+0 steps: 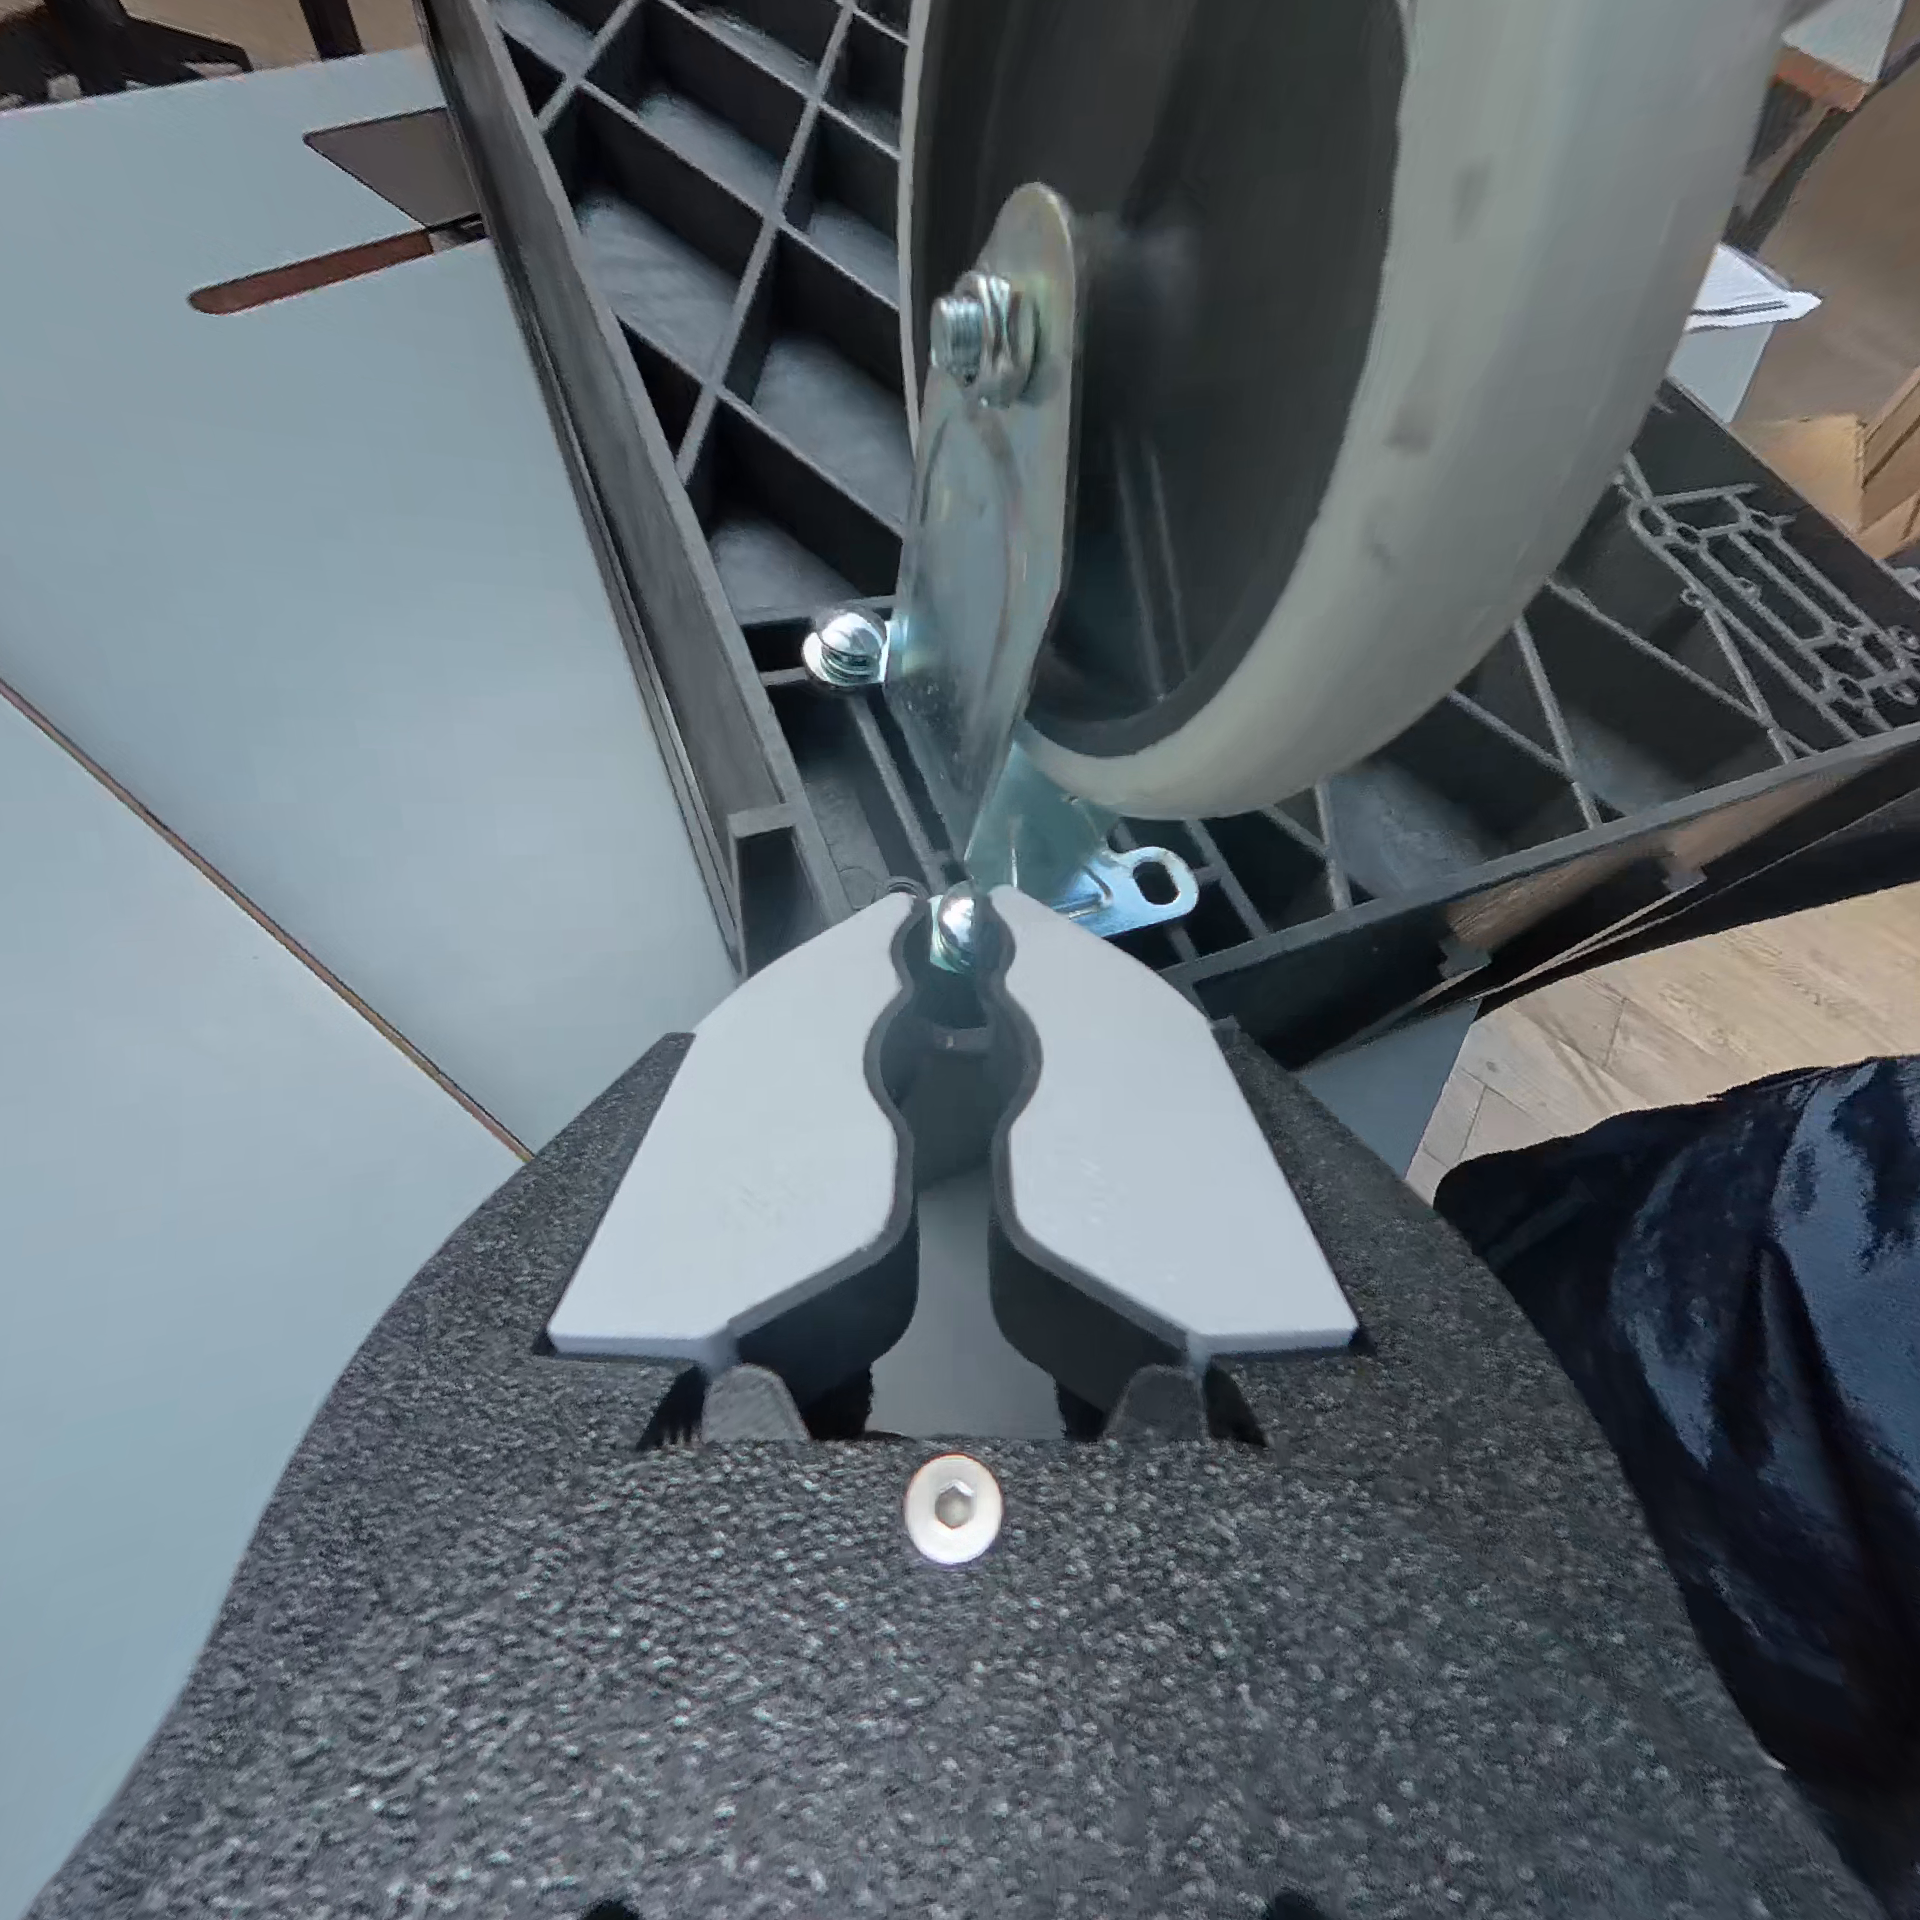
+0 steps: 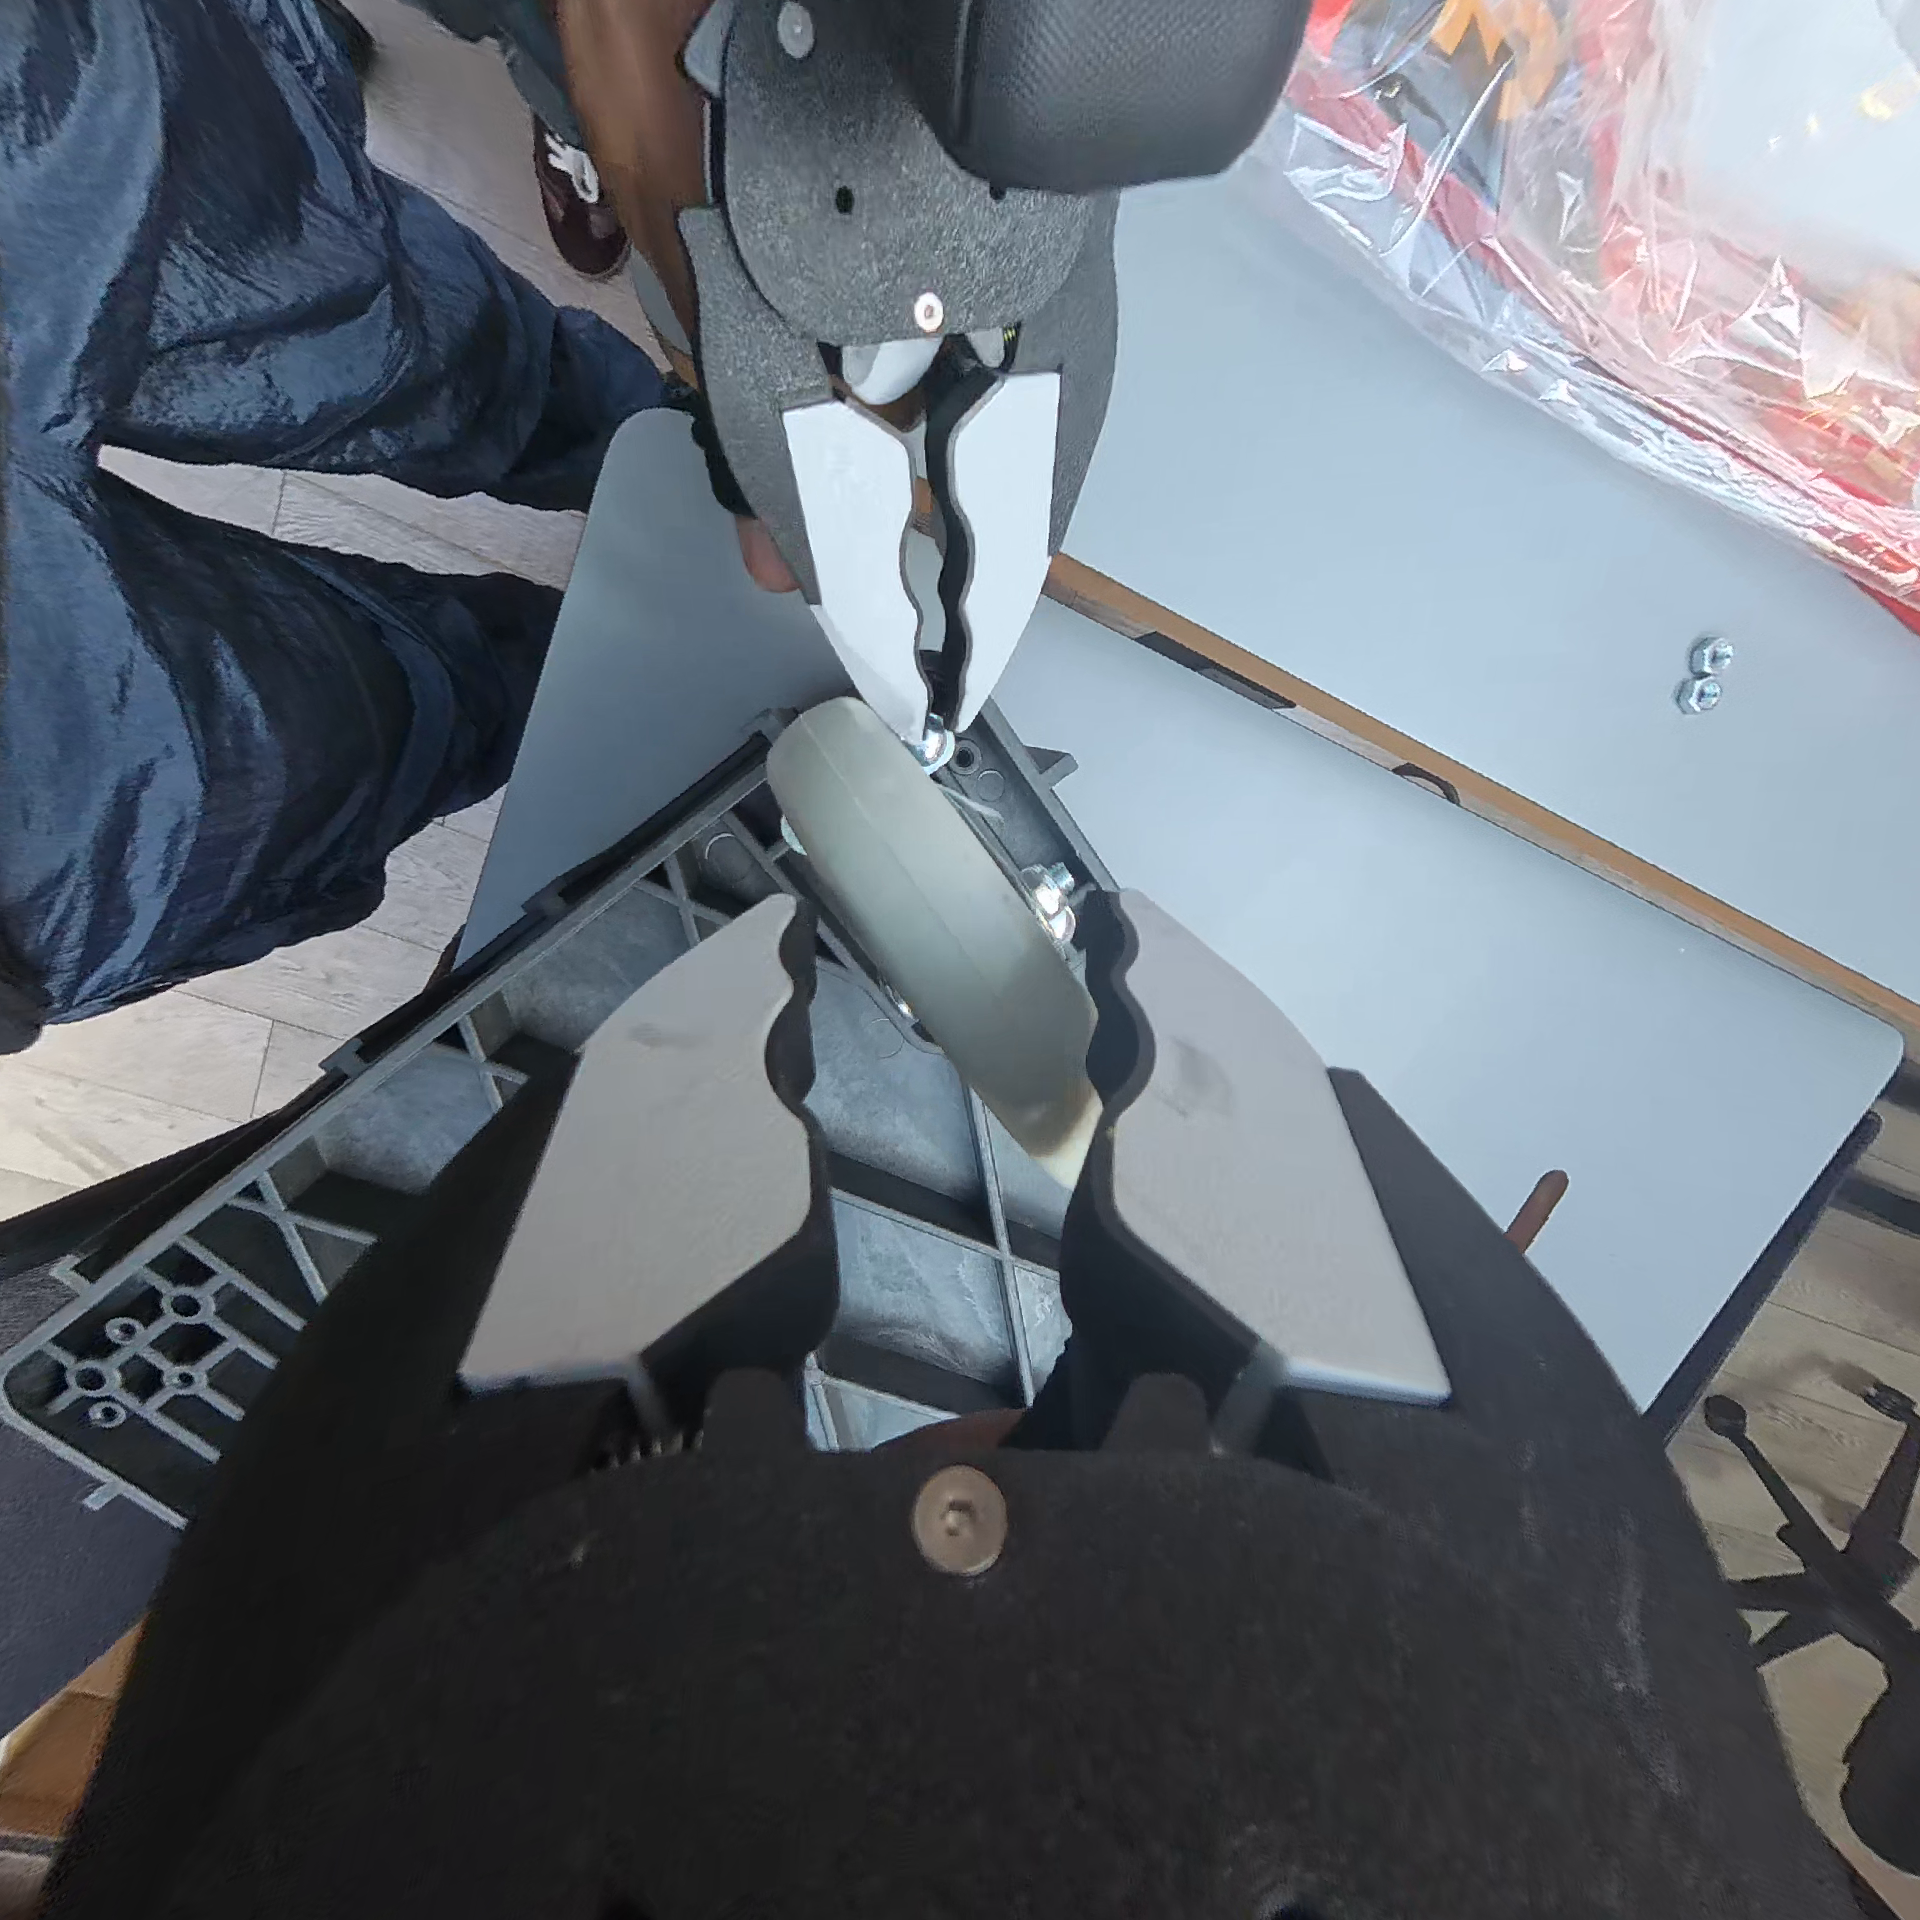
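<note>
Caster wheel [image 1: 1195, 416], grey, large in the upper centre of the left wrist view and at mid-frame in the right wrist view [image 2: 925, 914]. It is carried in a zinc-plated metal bracket [image 1: 977, 582] whose side plate bears an axle nut [image 1: 982, 332] and whose foot lies on the ribbed underside of a black plastic platform [image 1: 727, 343]. The platform rests on a grey table [image 1: 260, 623].

Left gripper [image 1: 954, 925], at the centre of its own view: the jaws are nearly closed, tips pinching a small silver bolt [image 1: 951, 930] at the near corner of the bracket foot. A second bolt [image 1: 847, 660] stands at the foot's far left corner; an unfilled slotted tab [image 1: 1158, 883] shows just right of the fingertips. In the right wrist view the same gripper [image 2: 935, 727] enters from the top centre, its tips on the bolt beside the wheel's far edge.

Right gripper [image 2: 951, 956], lower half of its own view: jaws wide apart, holding nothing; the wheel's near edge lies between the fingers, against the right-hand one.

Surroundings: two loose nuts [image 2: 1699, 670] on the table at right of the right wrist view; clear plastic wrap over red items [image 2: 1662, 260] at upper right; dark blue clothing [image 2: 208, 520] of the person at left; wood floor [image 2: 260, 1060] beneath.
</note>
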`<state>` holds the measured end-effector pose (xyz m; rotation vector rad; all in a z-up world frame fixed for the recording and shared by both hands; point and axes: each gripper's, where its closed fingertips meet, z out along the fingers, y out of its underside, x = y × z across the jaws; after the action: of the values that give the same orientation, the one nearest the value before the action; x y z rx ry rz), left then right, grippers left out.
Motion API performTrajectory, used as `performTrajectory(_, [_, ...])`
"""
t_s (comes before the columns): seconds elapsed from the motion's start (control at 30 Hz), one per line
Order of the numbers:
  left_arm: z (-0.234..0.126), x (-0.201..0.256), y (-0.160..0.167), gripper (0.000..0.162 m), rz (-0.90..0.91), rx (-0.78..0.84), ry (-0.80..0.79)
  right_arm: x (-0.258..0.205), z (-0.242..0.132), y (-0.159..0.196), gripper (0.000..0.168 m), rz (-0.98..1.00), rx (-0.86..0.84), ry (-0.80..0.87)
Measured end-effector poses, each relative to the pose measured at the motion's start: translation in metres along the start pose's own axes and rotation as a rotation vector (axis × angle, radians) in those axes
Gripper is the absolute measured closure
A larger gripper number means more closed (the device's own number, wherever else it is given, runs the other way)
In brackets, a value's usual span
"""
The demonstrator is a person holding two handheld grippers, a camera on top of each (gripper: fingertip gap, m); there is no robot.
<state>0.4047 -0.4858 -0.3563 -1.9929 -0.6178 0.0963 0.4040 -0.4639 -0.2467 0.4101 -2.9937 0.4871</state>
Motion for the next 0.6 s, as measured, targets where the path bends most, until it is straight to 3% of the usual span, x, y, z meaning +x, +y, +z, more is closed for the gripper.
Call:
performTrajectory(0.17, [-0.046,-0.002,-0.035,0.153,-0.272,0.213,-0.024,0.005,-0.017,0.002,0.118,0.098,0.061,0.102])
performTrajectory(0.3, [-0.088,0.007,-0.050,0.153,-0.445,0.286,-0.023,0.001,-0.029,-0.002,0.122,0.284,0.190,0.169])
performTrajectory(0.43, [-0.114,0.016,-0.081,0.153,-0.485,0.287,-0.035,0.000,-0.036,0.005,0.139,0.457,0.214,0.238])
performTrajectory(0.6, [-0.125,0.028,-0.147,0.160,-0.459,0.324,0.002,0.019,-0.049,0.012,0.162,0.628,0.205,0.335])
